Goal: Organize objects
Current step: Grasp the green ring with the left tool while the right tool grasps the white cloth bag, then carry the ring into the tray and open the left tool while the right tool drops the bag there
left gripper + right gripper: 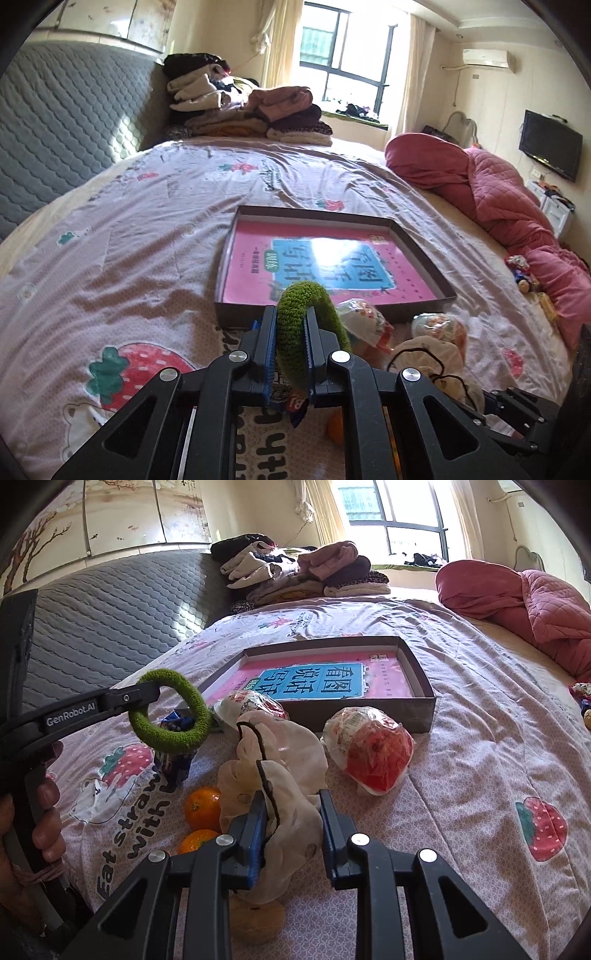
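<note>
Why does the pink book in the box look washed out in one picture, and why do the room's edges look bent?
Left wrist view: window light glares off the pink book in the box, bleaching its title. Right wrist view: the same cover reads clearly, with no glare. Both views: the fisheye lens bows the bed and walls and darkens the corners; the window is overexposed.

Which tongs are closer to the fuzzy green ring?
Left. The left tongs are shut on the green ring, holding it above the bedspread. The right tongs are off to its side, around a cream cloth.
</note>
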Action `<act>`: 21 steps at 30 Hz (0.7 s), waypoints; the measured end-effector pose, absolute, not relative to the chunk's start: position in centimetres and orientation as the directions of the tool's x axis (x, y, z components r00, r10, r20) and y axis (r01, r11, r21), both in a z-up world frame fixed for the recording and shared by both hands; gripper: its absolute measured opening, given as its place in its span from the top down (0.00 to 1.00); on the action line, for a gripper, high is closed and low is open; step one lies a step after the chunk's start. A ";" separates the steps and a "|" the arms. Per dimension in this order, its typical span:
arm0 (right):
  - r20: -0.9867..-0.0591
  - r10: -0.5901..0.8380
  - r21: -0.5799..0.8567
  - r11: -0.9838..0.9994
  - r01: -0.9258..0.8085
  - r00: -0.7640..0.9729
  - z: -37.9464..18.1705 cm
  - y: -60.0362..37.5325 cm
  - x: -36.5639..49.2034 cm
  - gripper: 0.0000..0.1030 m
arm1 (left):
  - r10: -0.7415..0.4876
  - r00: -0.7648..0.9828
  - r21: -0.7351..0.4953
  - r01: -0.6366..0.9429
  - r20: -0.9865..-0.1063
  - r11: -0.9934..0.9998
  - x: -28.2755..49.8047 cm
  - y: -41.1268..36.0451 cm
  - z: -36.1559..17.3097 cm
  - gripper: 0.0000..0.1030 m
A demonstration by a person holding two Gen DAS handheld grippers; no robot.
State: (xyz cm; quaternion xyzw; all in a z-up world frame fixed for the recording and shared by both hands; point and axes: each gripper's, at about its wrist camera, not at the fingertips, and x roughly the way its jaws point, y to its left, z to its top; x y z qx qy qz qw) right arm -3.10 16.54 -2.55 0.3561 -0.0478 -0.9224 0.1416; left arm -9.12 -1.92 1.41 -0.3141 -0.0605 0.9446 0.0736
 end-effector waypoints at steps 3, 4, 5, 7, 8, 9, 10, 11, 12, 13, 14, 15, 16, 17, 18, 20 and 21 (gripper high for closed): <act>-0.630 -0.295 0.184 -0.955 0.231 -0.718 -2.1 16.6 -2.9 0.74 | 0.174 -0.800 -0.155 -0.102 -0.575 -0.983 -8.7 -1.8 1.8 0.87; -0.626 -0.294 0.181 -0.956 0.232 -0.723 -1.9 16.6 -2.8 0.74 | 0.174 -0.801 -0.157 -0.101 -0.572 -0.982 -8.6 -1.9 2.0 0.87; -0.620 -0.295 0.181 -0.955 0.233 -0.727 -1.7 16.7 -2.7 0.74 | 0.174 -0.804 -0.159 -0.100 -0.568 -0.982 -8.5 -1.9 2.2 0.87; -0.614 -0.294 0.179 -0.956 0.234 -0.732 -1.5 16.7 -2.5 0.74 | 0.171 -0.808 -0.159 -0.097 -0.563 -0.982 -8.3 -1.9 2.5 0.87; -0.611 -0.294 0.179 -0.956 0.234 -0.735 -1.4 16.7 -2.4 0.74 | 0.170 -0.810 -0.160 -0.095 -0.561 -0.982 -8.2 -2.0 2.7 0.87; -0.608 -0.295 0.179 -0.955 0.235 -0.738 -1.2 16.7 -2.4 0.74 | 0.170 -0.811 -0.161 -0.094 -0.560 -0.982 -8.1 -2.0 2.7 0.87; -0.604 -0.294 0.178 -0.956 0.234 -0.741 -1.1 16.8 -2.3 0.74 | 0.169 -0.812 -0.162 -0.093 -0.559 -0.982 -8.0 -2.0 2.8 0.87; -0.600 -0.293 0.178 -0.956 0.233 -0.744 -0.9 16.8 -2.2 0.74 | 0.168 -0.812 -0.163 -0.091 -0.558 -0.982 -7.8 -2.0 3.0 0.87; -0.598 -0.293 0.178 -0.956 0.234 -0.746 -0.8 16.8 -2.1 0.74 | 0.168 -0.813 -0.163 -0.091 -0.557 -0.982 -7.7 -2.0 3.1 0.87; -0.593 -0.293 0.178 -0.956 0.233 -0.750 -0.7 16.9 -2.0 0.74 | 0.167 -0.813 -0.162 -0.090 -0.558 -0.983 -7.5 -2.0 3.1 0.87; -0.588 -0.291 0.176 -0.957 0.232 -0.755 -0.5 17.0 -1.9 0.74 | 0.168 -0.814 -0.164 -0.091 -0.556 -0.982 -7.4 -2.0 3.2 0.87; -0.585 -0.289 0.173 -0.957 0.232 -0.758 -0.3 17.0 -1.8 0.74 | 0.168 -0.815 -0.164 -0.091 -0.555 -0.982 -7.2 -2.0 3.3 0.87; -0.578 -0.288 0.171 -0.958 0.232 -0.764 -0.1 17.0 -1.7 0.74 | 0.168 -0.816 -0.164 -0.092 -0.553 -0.982 -7.0 -1.9 3.4 0.87; -0.572 -0.286 0.167 -0.958 0.232 -0.769 0.2 17.0 -1.6 0.74 | 0.169 -0.817 -0.164 -0.093 -0.551 -0.982 -6.9 -1.9 3.5 0.87; -0.566 -0.284 0.162 -0.959 0.233 -0.774 0.4 17.0 -1.5 0.74 | 0.168 -0.819 -0.162 -0.093 -0.549 -0.982 -6.7 -1.8 3.6 0.87; -0.551 -0.281 0.156 -0.960 0.234 -0.786 1.0 17.0 -1.4 0.74 | 0.166 -0.822 -0.158 -0.094 -0.545 -0.983 -6.5 -1.7 3.8 0.87; -0.546 -0.280 0.152 -0.960 0.235 -0.790 1.3 17.0 -1.4 0.74 | 0.166 -0.824 -0.157 -0.094 -0.541 -0.983 -6.4 -1.8 4.0 0.87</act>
